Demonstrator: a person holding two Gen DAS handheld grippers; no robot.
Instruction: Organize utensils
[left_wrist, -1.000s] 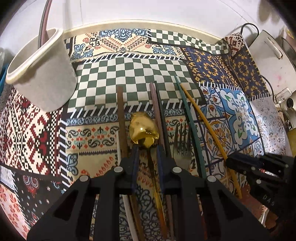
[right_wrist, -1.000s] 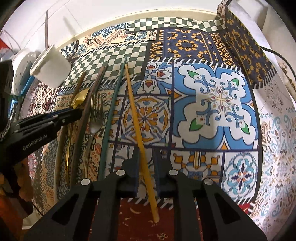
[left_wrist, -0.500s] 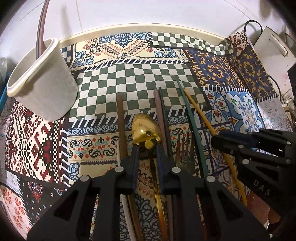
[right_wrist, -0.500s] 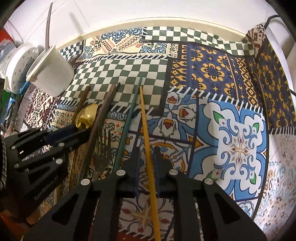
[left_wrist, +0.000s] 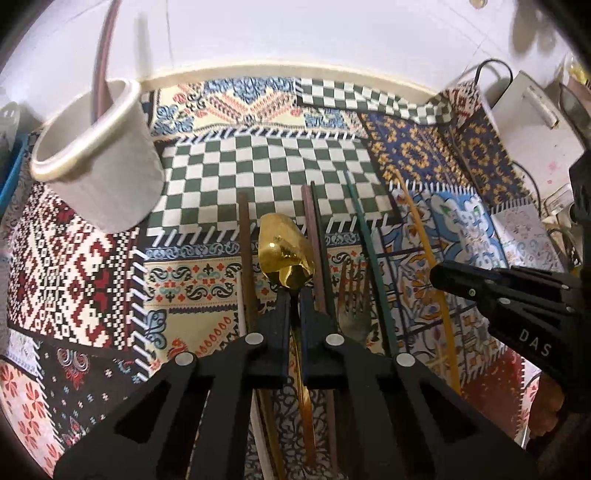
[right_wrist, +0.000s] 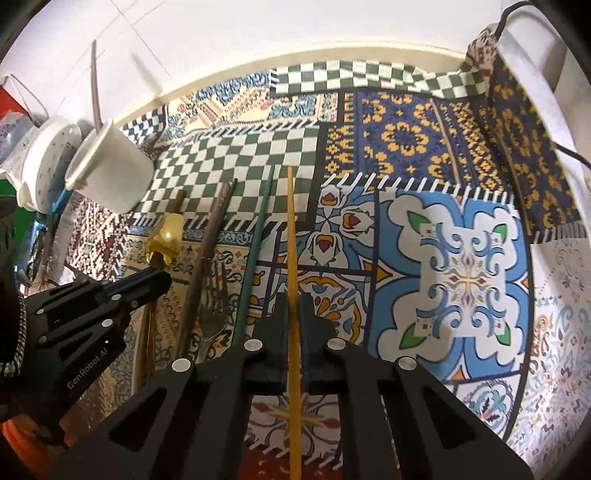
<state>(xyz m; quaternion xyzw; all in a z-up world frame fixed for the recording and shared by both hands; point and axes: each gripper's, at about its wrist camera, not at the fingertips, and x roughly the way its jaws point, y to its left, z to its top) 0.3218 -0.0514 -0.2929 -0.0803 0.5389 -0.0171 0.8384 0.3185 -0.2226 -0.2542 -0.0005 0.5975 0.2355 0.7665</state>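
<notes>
My left gripper (left_wrist: 293, 295) is shut on the neck of a gold spoon (left_wrist: 282, 254), whose bowl sticks out ahead of the fingers; it also shows in the right wrist view (right_wrist: 166, 240). My right gripper (right_wrist: 294, 301) is shut on a yellow chopstick (right_wrist: 291, 236), which runs forward between the fingers. A white cup (left_wrist: 99, 162) with a brown chopstick (left_wrist: 103, 59) in it stands at the far left. On the patterned cloth lie brown chopsticks (left_wrist: 308, 221), a green chopstick (left_wrist: 364, 236) and a dark fork (left_wrist: 352, 295).
The patterned cloth (right_wrist: 469, 266) covers the table up to a white wall. A white box with a cable (left_wrist: 532, 122) stands at the far right. A white perforated lid (right_wrist: 44, 158) and blue items lie left of the cup (right_wrist: 110, 173).
Both grippers have lifted and moved forward with their utensils. The spoon and the yellow chopstick are raised off the cloth. The cup looks nearer in the left wrist view.
</notes>
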